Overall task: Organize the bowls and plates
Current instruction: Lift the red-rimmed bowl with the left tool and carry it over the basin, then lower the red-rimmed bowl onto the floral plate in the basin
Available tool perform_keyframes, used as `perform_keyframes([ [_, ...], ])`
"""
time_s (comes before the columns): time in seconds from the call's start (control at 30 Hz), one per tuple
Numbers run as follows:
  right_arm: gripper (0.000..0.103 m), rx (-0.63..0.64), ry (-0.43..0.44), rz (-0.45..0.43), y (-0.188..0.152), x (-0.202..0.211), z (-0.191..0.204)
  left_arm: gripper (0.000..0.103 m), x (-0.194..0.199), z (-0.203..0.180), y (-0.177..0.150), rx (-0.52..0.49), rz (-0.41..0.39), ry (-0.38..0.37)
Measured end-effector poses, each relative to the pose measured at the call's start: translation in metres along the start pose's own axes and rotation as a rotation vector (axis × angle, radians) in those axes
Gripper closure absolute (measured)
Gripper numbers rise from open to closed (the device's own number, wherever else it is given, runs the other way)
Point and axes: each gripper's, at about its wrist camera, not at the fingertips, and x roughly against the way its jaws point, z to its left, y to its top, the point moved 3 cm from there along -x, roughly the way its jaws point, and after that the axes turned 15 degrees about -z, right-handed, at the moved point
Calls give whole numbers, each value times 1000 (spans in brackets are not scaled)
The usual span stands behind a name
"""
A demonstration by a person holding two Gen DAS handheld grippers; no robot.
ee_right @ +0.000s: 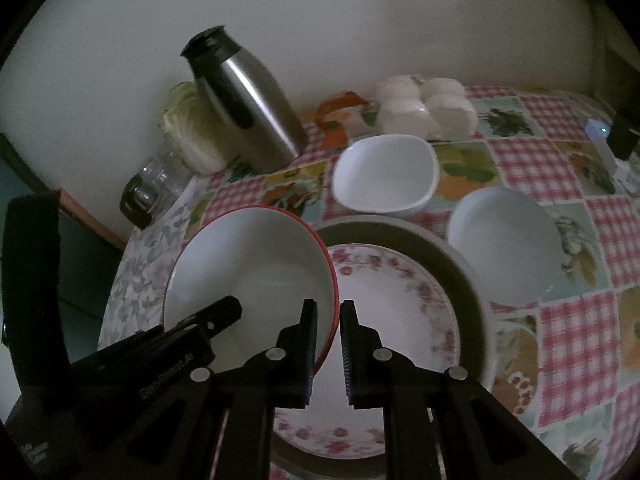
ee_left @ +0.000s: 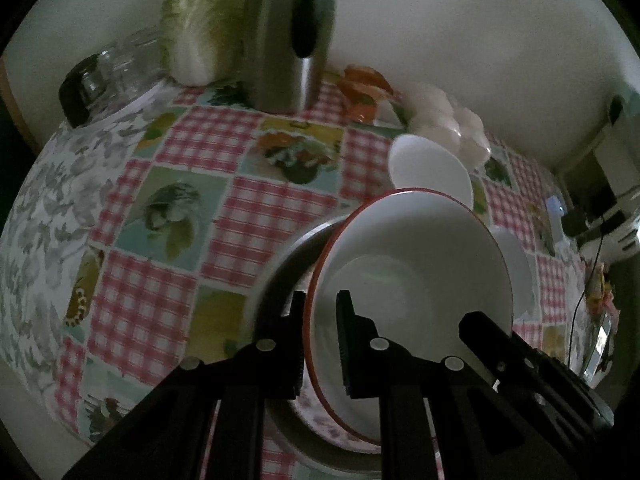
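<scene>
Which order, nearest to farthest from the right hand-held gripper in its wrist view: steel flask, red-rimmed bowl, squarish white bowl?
1. Red-rimmed bowl: clamped at its rim in the right hand-held gripper.
2. Squarish white bowl: mid-table, beyond the floral plate.
3. Steel flask: back left, by the wall.

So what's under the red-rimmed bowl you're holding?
Below the red-rimmed bowl lies a floral plate inside a grey dish. The bowl hides the plate's near-left part, and contact can't be judged.
</scene>
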Motion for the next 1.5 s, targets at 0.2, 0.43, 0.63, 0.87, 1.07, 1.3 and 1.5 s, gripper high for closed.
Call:
perform_keyframes([
  [0.2, 90, -39, -9, 9, -2, 5, -24, 89, -3, -23, -5, -33, 15, -6],
  [0.43, 89, -80, -8, -1, -4, 18, -39, 89, 0, -39, -7, -68, 13, -14],
  [0.63, 88, -80, -6, 17, -9, 19, -43, 89, -1, -42, -12, -93, 24, 0],
  [0.87, 88, -71, -14, 38, -13, 14, -43, 89, -7, -40, -14, -93, 49, -2],
  [1.07, 88, -62, -21, 60, -17, 7, -41, 89, -14, -36, -16, -92, 76, 3],
  [1.3, 88, -56, -38, 86, -21, -5, -39, 88, -29, -28, -23, -67, 121, 8],
  [1.5, 87, -48, -49, 103, -24, -14, -39, 88, -41, -23, -30, -52, 160, 15],
])
